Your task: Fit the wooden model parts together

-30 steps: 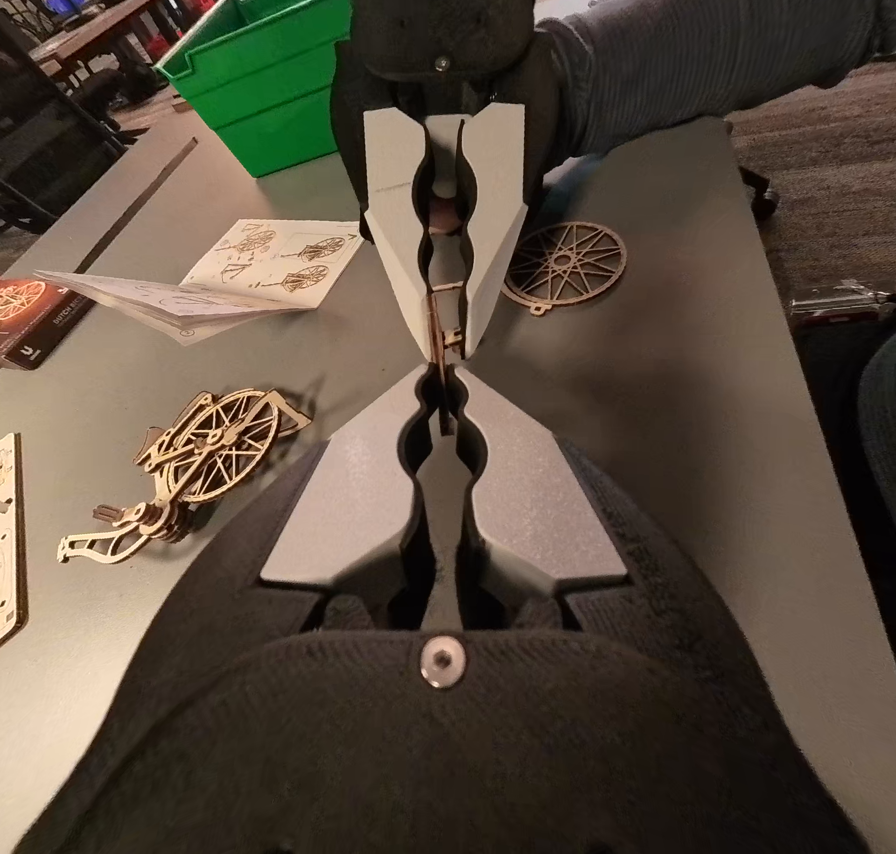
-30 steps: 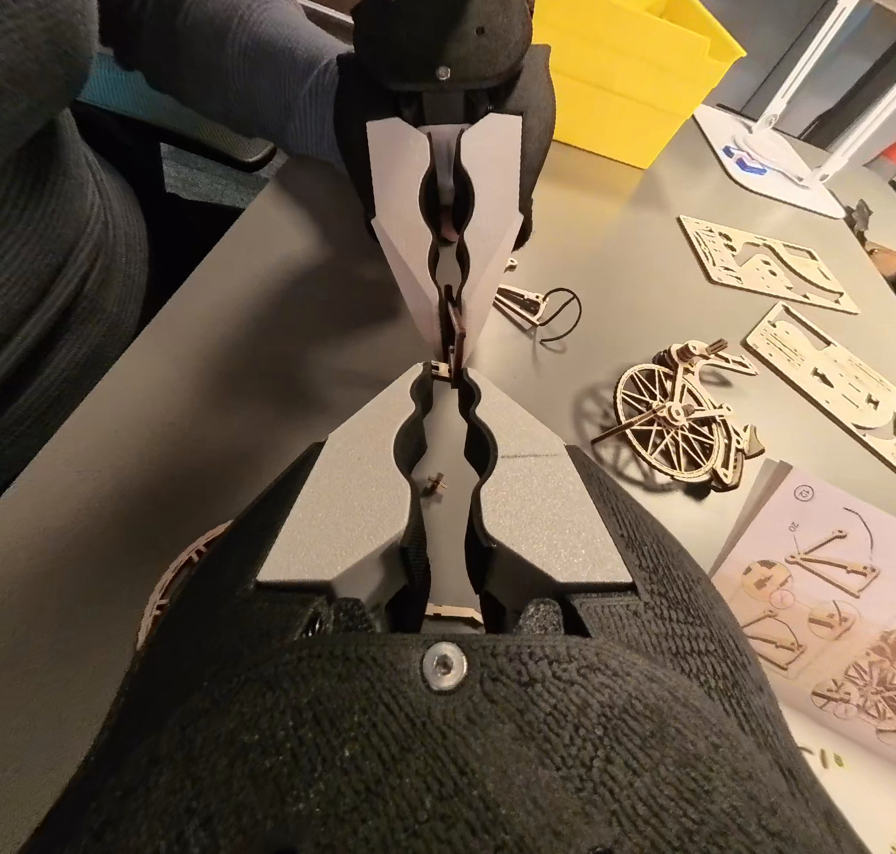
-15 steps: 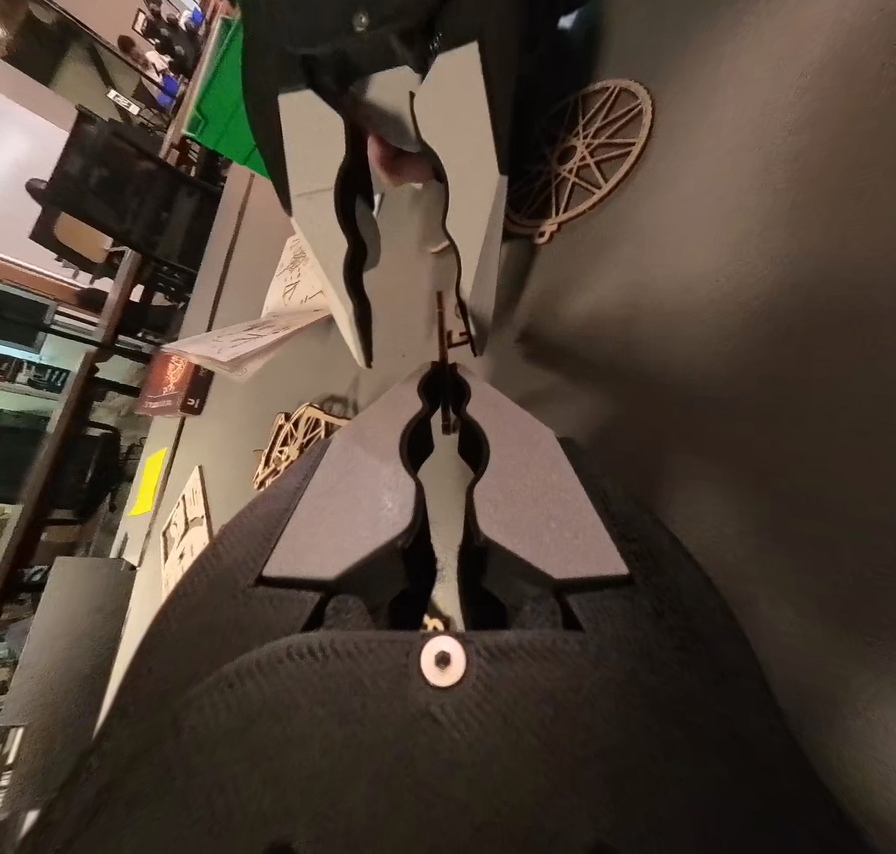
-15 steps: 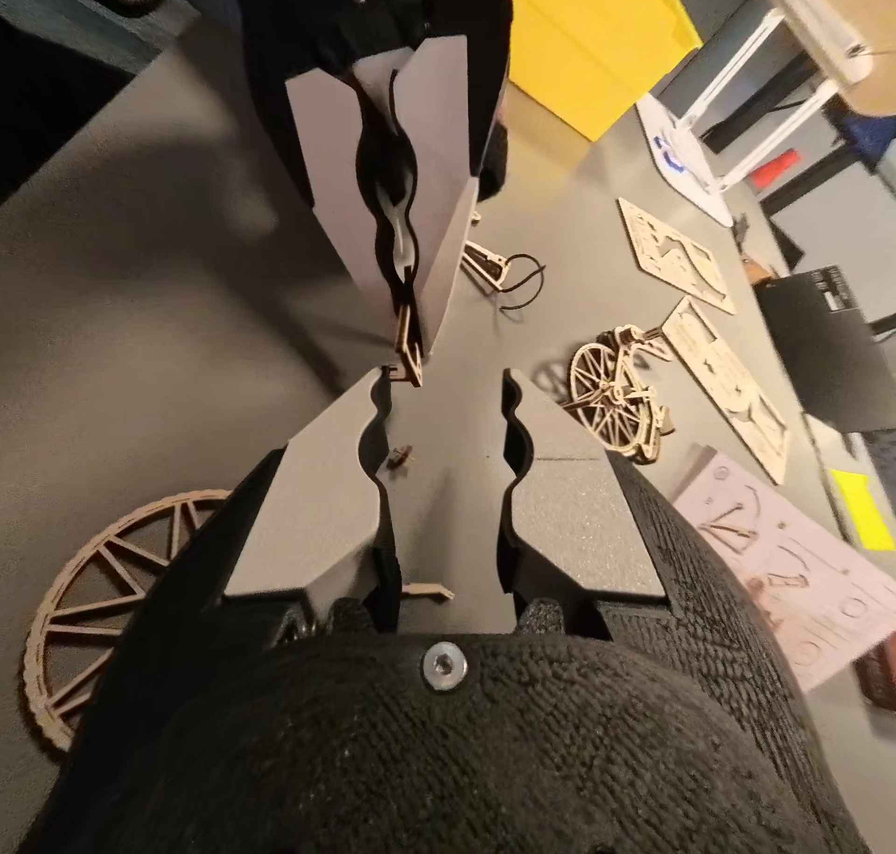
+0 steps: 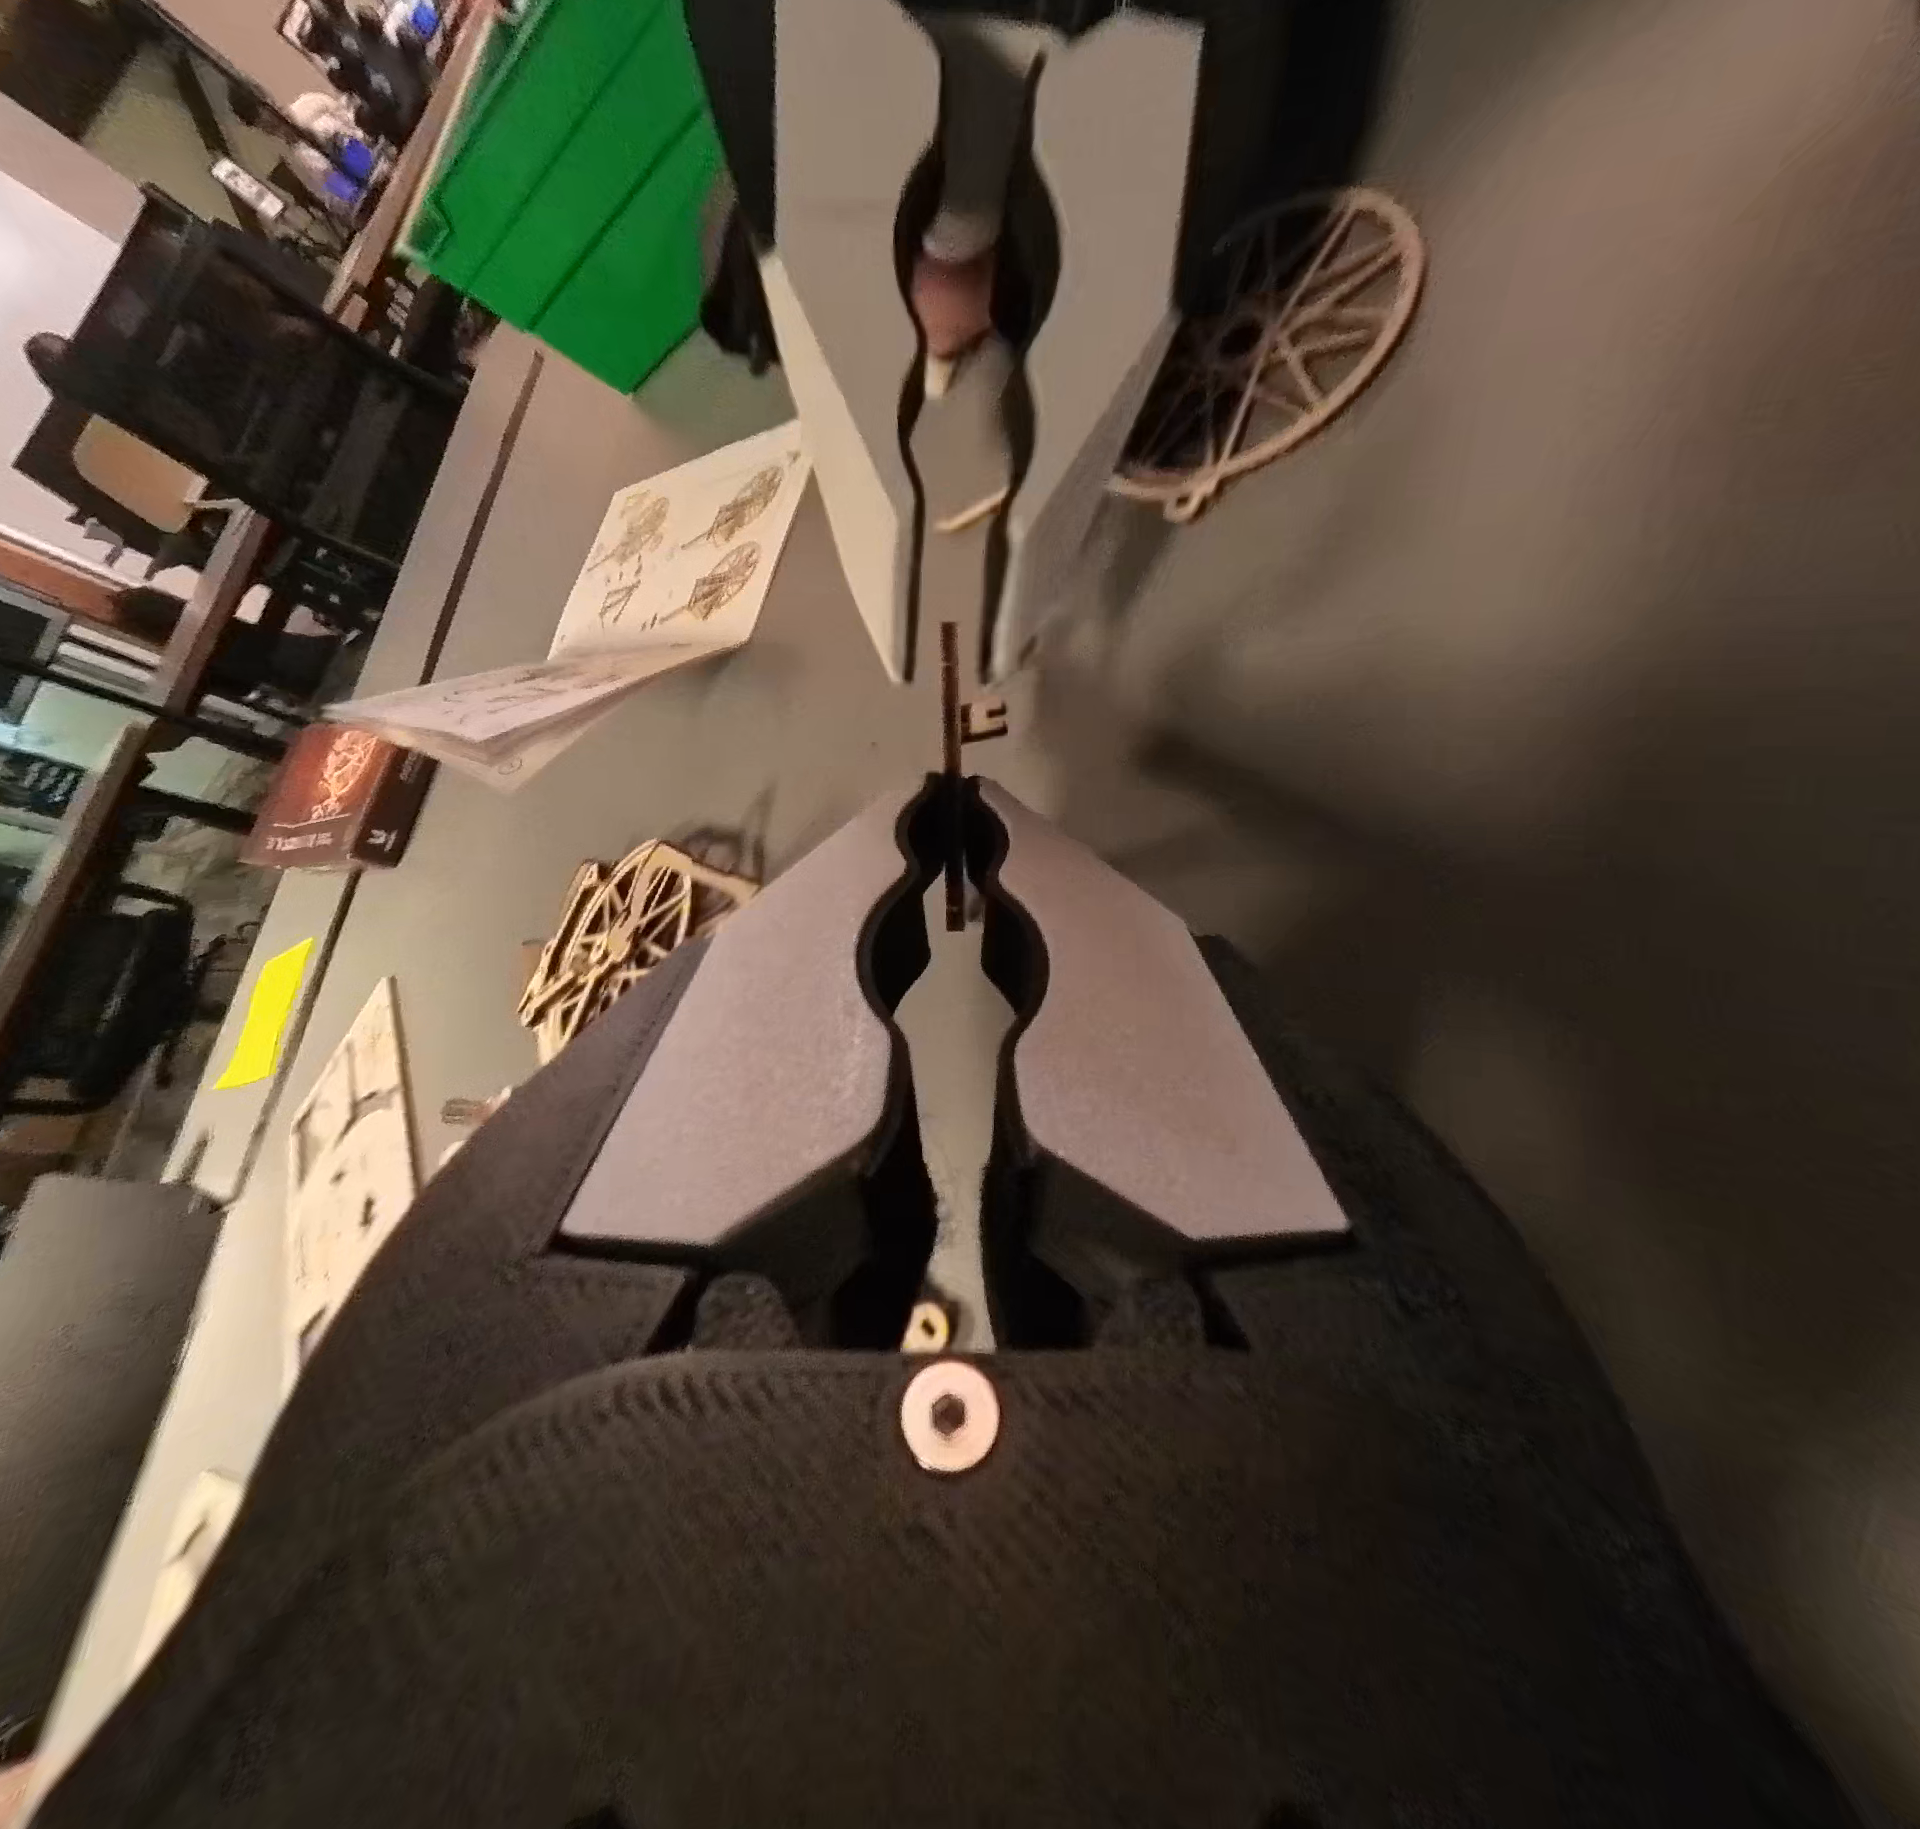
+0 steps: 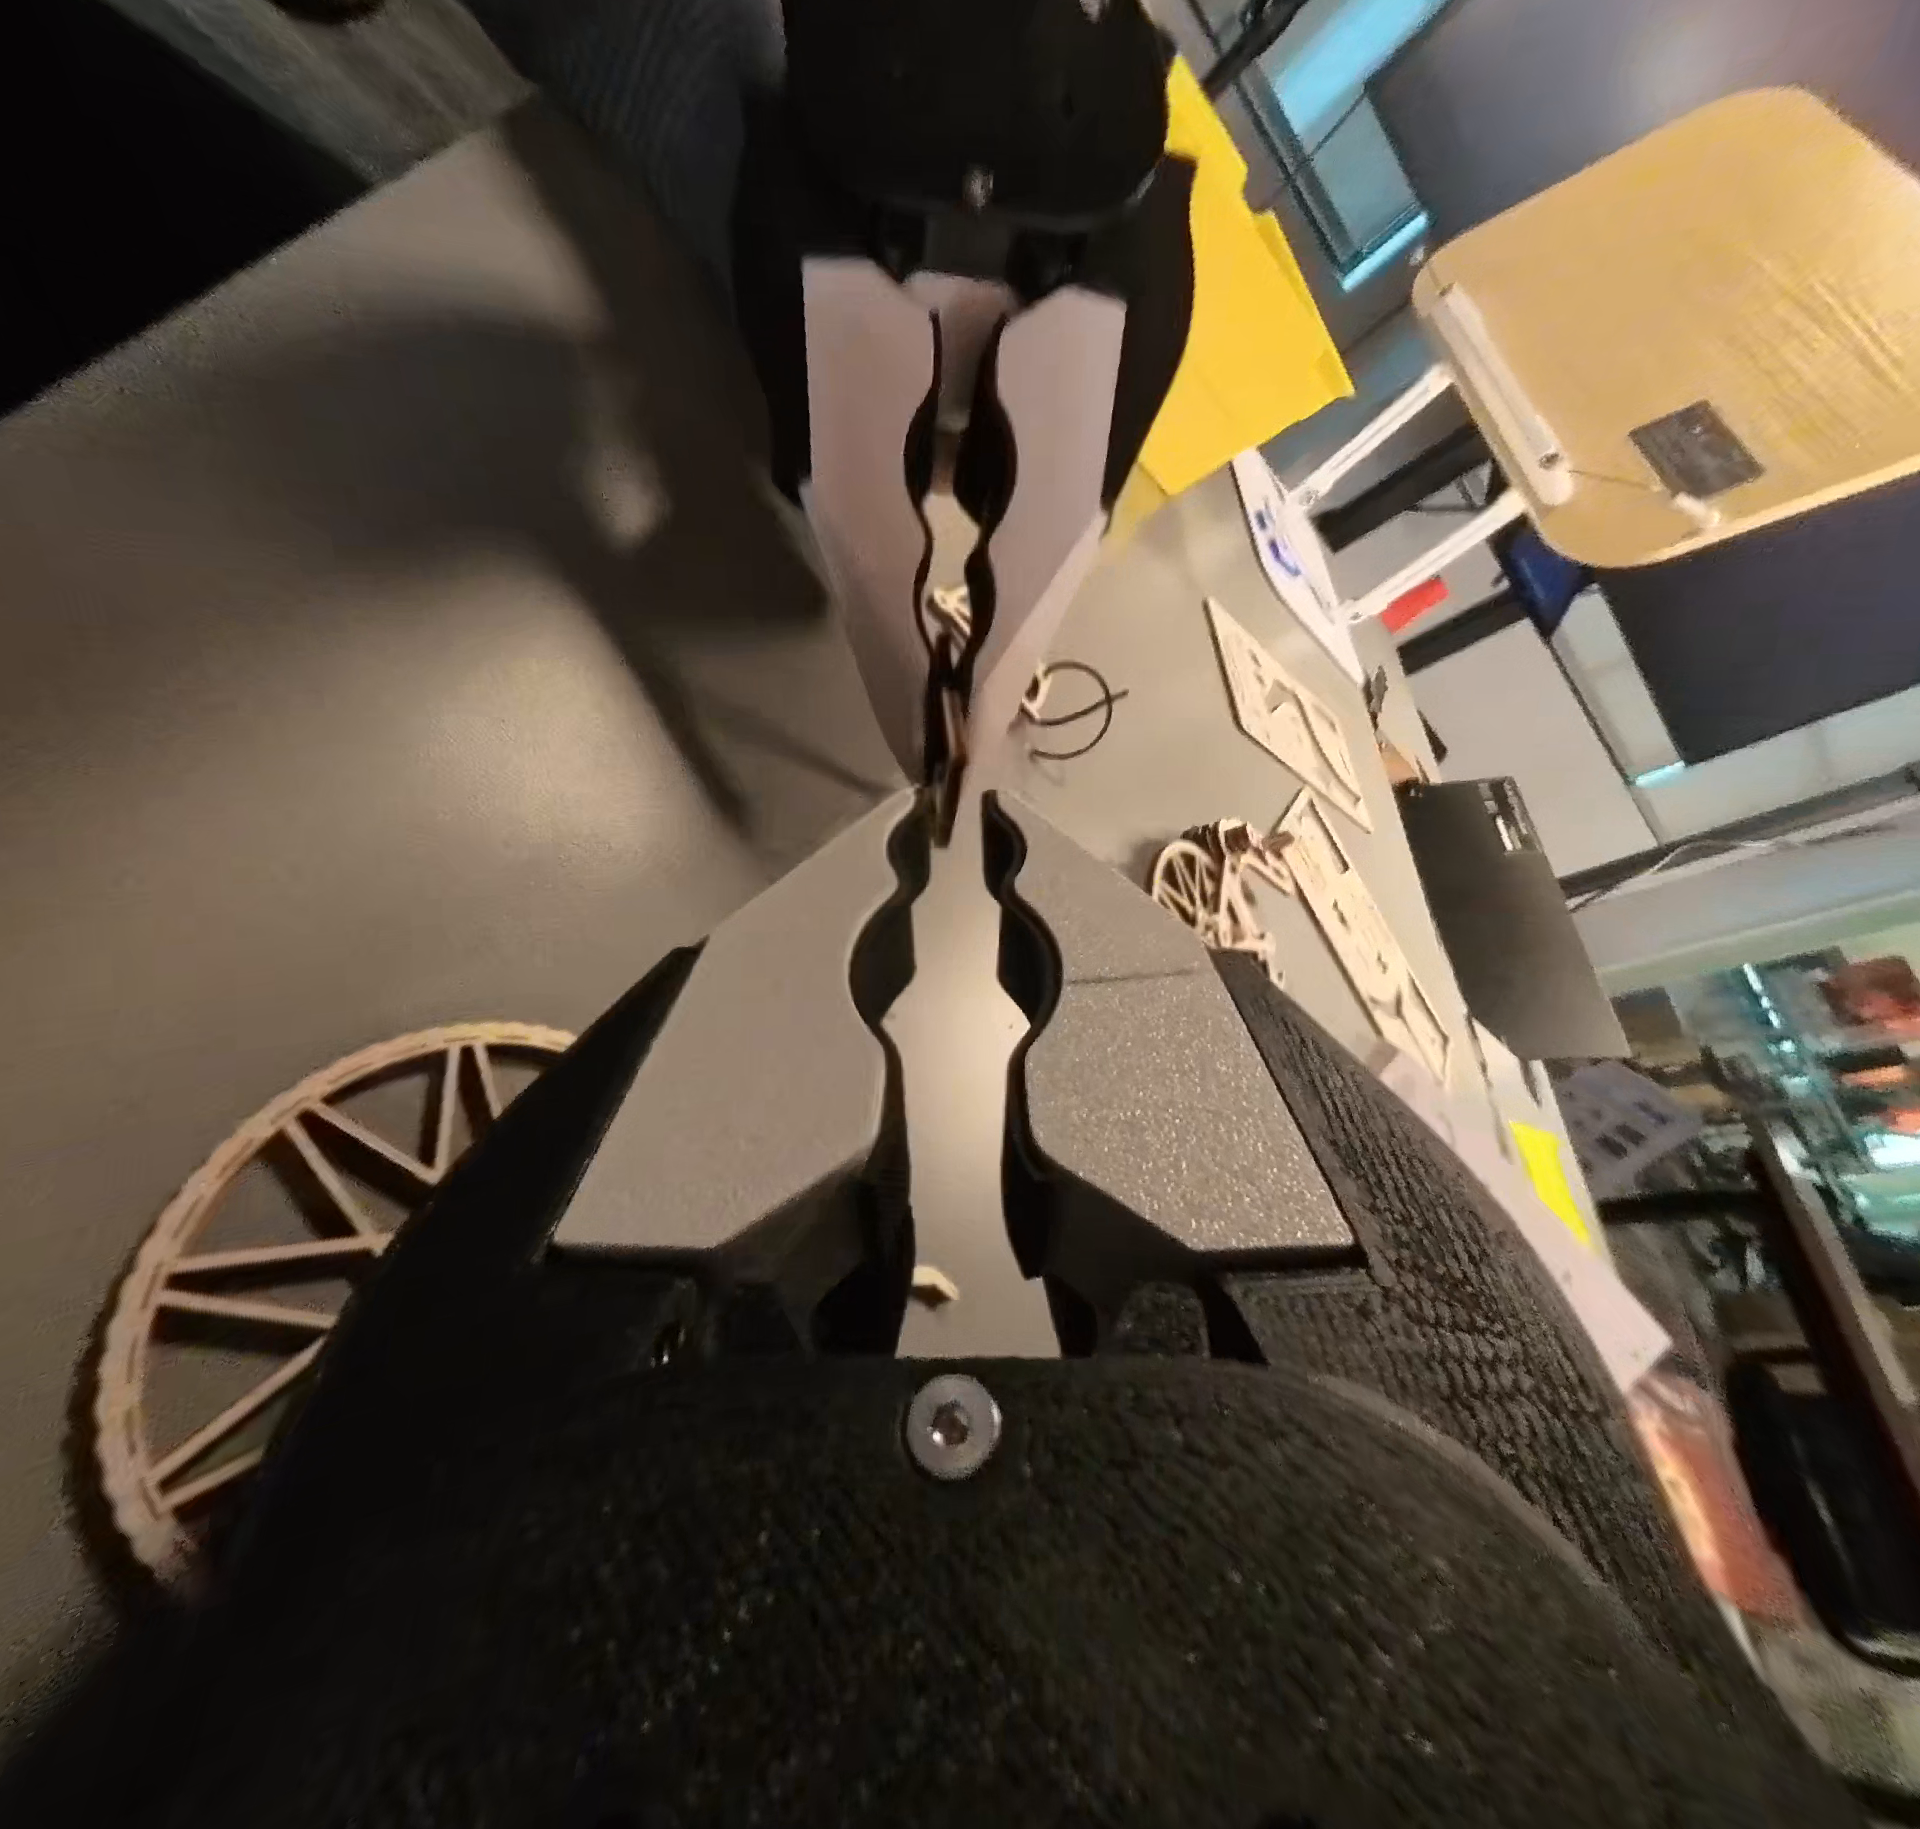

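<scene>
My left gripper (image 5: pixel 951 792) is shut on a thin wooden part (image 5: pixel 949 709), seen edge-on, with a small notched tab sticking out to its right. It holds the part above the grey table (image 5: pixel 1558 844). My right gripper (image 6: pixel 951 808) faces it tip to tip with its jaws a narrow gap apart. The part's free end (image 6: pixel 943 792) sits in that gap, against the right gripper's left finger (image 6: pixel 810 1000). In the left wrist view the right gripper (image 5: pixel 948 673) straddles the part's end without pinching it. In the right wrist view the left gripper (image 6: pixel 948 714) comes in from above.
A spoked wooden wheel (image 5: pixel 1278 356) (image 6: pixel 312 1249) lies flat beside the right gripper. A partly built bicycle model (image 5: pixel 623 938) (image 6: pixel 1216 886), part sheets (image 5: pixel 353 1187) (image 6: pixel 1288 719), an open instruction booklet (image 5: pixel 665 574), a green bin (image 5: pixel 582 169) and a yellow bin (image 6: pixel 1236 293) surround the work.
One second ago both grippers pinched the part. The right gripper then opened wide and has now narrowed around the part's end. Both grippers have rolled, so the views are tilted.
</scene>
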Action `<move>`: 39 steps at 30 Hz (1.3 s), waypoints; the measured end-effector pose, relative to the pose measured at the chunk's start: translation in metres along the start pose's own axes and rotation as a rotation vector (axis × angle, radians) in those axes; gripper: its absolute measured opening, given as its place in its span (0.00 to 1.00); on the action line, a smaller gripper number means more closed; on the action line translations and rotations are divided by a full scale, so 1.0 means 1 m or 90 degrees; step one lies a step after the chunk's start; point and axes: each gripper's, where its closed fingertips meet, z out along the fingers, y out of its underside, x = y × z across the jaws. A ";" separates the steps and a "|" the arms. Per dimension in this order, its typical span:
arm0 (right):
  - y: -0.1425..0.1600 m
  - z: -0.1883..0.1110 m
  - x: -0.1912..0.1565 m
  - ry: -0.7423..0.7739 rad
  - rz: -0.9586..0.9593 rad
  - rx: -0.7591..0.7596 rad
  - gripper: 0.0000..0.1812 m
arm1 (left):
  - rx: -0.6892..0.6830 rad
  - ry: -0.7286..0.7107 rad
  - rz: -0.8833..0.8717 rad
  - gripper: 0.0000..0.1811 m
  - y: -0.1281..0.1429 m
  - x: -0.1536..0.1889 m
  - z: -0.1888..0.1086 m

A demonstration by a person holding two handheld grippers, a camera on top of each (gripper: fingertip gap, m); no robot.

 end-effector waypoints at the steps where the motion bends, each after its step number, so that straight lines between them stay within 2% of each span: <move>1: 0.000 0.000 0.000 -0.002 0.006 0.002 0.02 | 0.019 0.011 -0.023 0.01 -0.005 0.001 -0.001; 3: -0.001 0.003 -0.005 -0.021 0.015 0.004 0.05 | 0.014 0.015 -0.027 0.01 -0.004 0.001 0.000; 5: 0.000 0.004 -0.009 -0.043 0.024 -0.001 0.15 | 0.013 0.020 -0.035 0.01 -0.004 0.001 0.001; 7: 0.000 0.004 -0.008 -0.044 0.033 -0.003 0.17 | 0.019 0.024 -0.061 0.01 -0.004 -0.001 0.000; 9: 0.001 0.005 -0.008 -0.044 0.030 -0.005 0.15 | 0.032 0.036 -0.086 0.01 -0.006 -0.003 -0.002; 11: 0.000 0.005 -0.006 -0.031 0.029 0.000 0.07 | 0.036 0.055 -0.092 0.01 -0.007 0.001 -0.002; 23: 0.000 0.007 0.003 -0.059 0.152 -0.012 0.05 | 0.043 0.061 -0.162 0.01 -0.008 -0.005 -0.003; 32: 0.001 0.007 0.000 -0.079 0.142 -0.011 0.05 | 0.031 0.076 -0.172 0.01 -0.008 -0.001 -0.002; 34: 0.002 0.008 0.004 -0.061 0.138 -0.010 0.05 | 0.027 0.064 -0.180 0.01 -0.006 -0.005 -0.001; 36: 0.004 0.008 0.021 0.015 0.129 -0.009 0.06 | 0.030 0.022 -0.213 0.01 -0.005 -0.018 0.001; 39: 0.000 0.006 0.041 0.080 0.162 0.009 0.17 | 0.082 -0.040 -0.324 0.01 -0.013 -0.044 -0.001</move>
